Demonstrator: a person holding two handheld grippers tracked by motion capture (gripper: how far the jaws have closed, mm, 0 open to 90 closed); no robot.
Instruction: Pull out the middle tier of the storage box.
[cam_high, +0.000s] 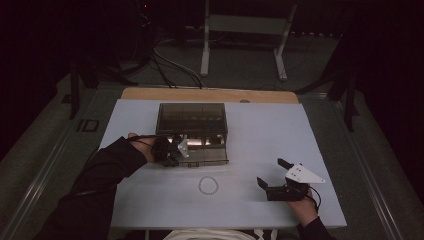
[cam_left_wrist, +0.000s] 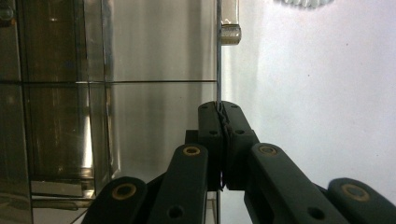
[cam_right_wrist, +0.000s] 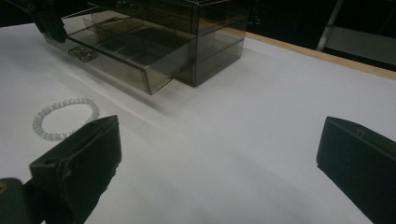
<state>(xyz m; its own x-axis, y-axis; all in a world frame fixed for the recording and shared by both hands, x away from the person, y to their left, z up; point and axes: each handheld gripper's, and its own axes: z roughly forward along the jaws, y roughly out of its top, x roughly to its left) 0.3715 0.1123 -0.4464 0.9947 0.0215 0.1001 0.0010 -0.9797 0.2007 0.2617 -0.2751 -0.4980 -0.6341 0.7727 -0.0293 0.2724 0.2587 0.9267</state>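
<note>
A smoked clear drawer box (cam_high: 191, 119) stands at the table's middle back. Its lower drawer (cam_high: 205, 152) is pulled out toward me, showing empty dividers (cam_right_wrist: 126, 56). My left gripper (cam_left_wrist: 223, 109) is shut on the thin front wall (cam_left_wrist: 218, 56) of the drawer, near its left end, below the small handle (cam_left_wrist: 230, 32). In the high view this left gripper (cam_high: 175, 152) sits at the drawer's left front corner. A clear bead bracelet (cam_high: 208, 185) lies flat on the table in front of the drawer. My right gripper (cam_high: 271, 172) rests open, to the right of the bracelet (cam_right_wrist: 65, 119), holding nothing.
The white table top (cam_high: 260, 130) has a wooden strip (cam_high: 210, 95) along its far edge. Beyond it are cables and a metal stand (cam_high: 245, 30) on the dark floor. Bare table lies between the bracelet and the right gripper.
</note>
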